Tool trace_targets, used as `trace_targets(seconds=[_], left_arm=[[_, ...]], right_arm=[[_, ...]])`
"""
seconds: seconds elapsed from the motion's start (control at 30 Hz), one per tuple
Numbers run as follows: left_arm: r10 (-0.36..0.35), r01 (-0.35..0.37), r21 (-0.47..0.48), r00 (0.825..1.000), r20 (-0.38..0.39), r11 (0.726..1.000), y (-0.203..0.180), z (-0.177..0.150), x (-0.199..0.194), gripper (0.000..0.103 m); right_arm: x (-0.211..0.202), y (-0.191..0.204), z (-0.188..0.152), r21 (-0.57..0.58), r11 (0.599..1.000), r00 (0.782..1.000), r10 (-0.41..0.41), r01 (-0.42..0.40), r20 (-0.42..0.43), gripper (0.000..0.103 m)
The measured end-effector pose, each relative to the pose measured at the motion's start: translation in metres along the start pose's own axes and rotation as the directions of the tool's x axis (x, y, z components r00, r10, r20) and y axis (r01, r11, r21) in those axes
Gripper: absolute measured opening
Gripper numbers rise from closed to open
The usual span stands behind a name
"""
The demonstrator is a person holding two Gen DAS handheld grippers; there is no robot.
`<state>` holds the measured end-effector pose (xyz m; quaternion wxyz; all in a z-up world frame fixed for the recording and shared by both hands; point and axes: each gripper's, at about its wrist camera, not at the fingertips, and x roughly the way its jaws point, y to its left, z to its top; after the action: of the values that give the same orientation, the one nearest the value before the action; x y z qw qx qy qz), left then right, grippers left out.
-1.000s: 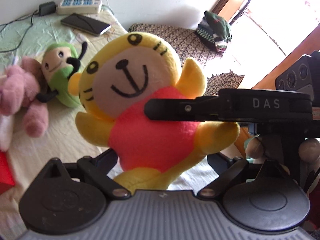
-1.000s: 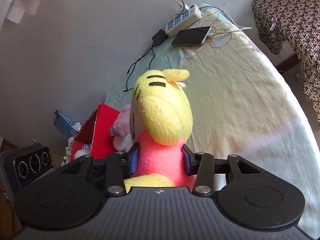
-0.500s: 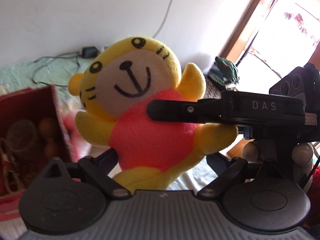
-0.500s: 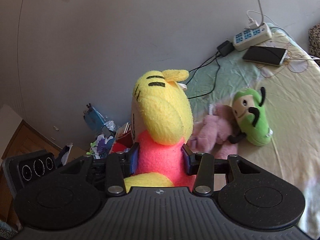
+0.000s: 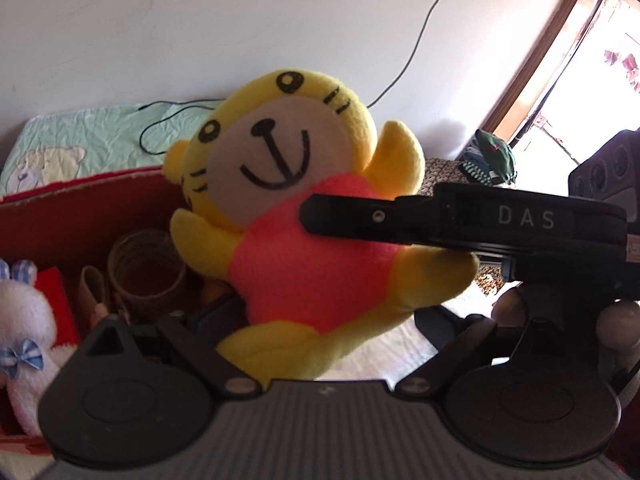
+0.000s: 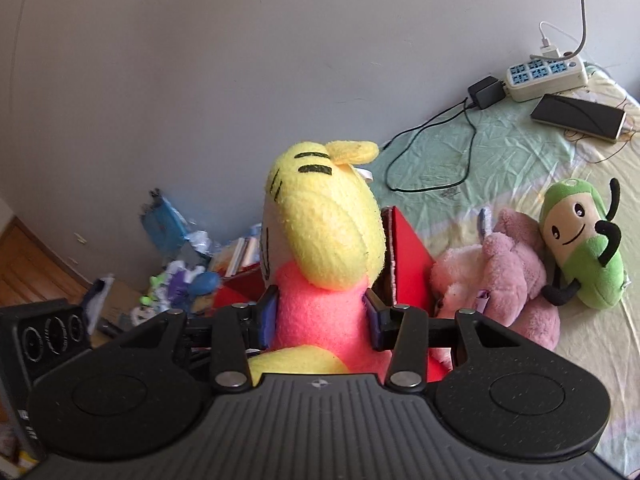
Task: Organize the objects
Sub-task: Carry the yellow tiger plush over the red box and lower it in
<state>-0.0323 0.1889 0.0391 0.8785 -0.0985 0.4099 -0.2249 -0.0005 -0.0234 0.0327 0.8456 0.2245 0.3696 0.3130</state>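
My right gripper is shut on the pink body of a yellow tiger plush and holds it in the air; it also shows from the front in the left wrist view, with the right gripper's finger across its chest. The plush hangs above an open red box, whose red flap stands behind the plush. My left gripper's own fingers are hidden behind the plush, with the arms spread wide. A pink plush and a green plush lie on the bed.
The red box holds a brown cup-like holder and a white plush with a blue bow. A power strip, a phone and a black cable lie on the bed by the wall. Clutter sits on the floor at left.
Both grippers have swung left with the tiger plush, from over the bed to above the open red box. The right gripper's hold has not changed.
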Motion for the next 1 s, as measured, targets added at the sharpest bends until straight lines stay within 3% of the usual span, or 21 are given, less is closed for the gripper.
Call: trace_targets(seconds=[0.3, 0.53, 0.63, 0.8, 1.0], left_arm=[[0.033, -0.036, -0.038, 0.997, -0.076, 0.999, 0.04, -0.014, 0.016, 0.096], [0.071, -0.077, -0.062, 0.993, -0.093, 0.995, 0.059, -0.025, 0.015, 0.098], [0.085, -0.091, -0.065, 0.993, -0.085, 0.994, 0.063, -0.027, 0.011, 0.098], [0.117, -0.125, -0.087, 0.989, -0.089, 0.988, 0.074, -0.026, 0.011, 0.099], [0.185, -0.195, -0.074, 0.974, -0.129, 0.978, 0.075, -0.021, 0.019, 0.099]], right_arm=[[0.04, 0.027, -0.005, -0.103, 0.98, 0.985, -0.172, 0.169, -0.02, 0.045], [0.07, 0.041, -0.012, -0.221, 0.932, 0.953, -0.302, 0.288, -0.033, 0.045], [0.081, 0.038, -0.016, -0.201, 0.928, 0.939, -0.335, 0.313, -0.083, 0.045], [0.091, 0.043, -0.022, -0.237, 0.907, 0.927, -0.371, 0.348, -0.059, 0.046], [0.092, 0.047, -0.026, -0.251, 0.901, 0.927, -0.373, 0.354, -0.033, 0.052]])
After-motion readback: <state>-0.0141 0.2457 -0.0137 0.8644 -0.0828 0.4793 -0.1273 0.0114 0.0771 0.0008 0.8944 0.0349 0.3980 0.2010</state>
